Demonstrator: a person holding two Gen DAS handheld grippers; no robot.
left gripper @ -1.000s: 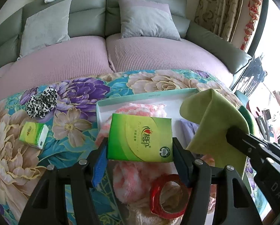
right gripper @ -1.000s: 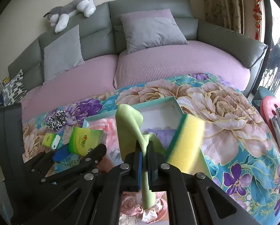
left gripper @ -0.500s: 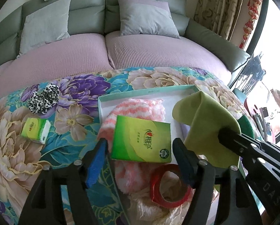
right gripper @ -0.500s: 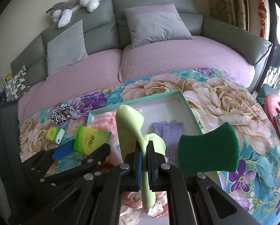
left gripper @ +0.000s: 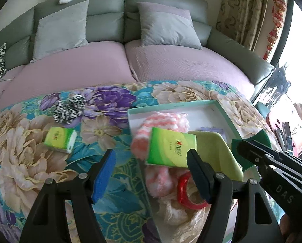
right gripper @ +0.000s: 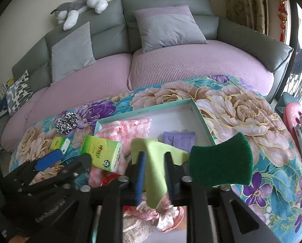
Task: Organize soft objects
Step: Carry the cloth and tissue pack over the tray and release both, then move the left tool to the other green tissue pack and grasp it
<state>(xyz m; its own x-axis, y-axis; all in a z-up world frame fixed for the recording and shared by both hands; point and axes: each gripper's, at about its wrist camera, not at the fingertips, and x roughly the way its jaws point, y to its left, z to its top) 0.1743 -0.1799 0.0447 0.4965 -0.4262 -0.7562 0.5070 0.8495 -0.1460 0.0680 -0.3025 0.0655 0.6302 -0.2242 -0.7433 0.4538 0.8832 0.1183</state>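
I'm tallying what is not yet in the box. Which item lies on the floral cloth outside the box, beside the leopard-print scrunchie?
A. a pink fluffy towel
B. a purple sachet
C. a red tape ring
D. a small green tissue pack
D: the small green tissue pack lies on the floral cloth near the leopard-print scrunchie, left of the box.

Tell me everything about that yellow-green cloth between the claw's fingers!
The yellow-green cloth is a soft, plain piece of fabric with no pattern, folded and draped. It hangs between the fingers of the right claw, whose jaws are opening around it. Its top flops over toward the teal-rimmed box and its lower end dangles above the frilly things inside. A green sponge sits beside it.
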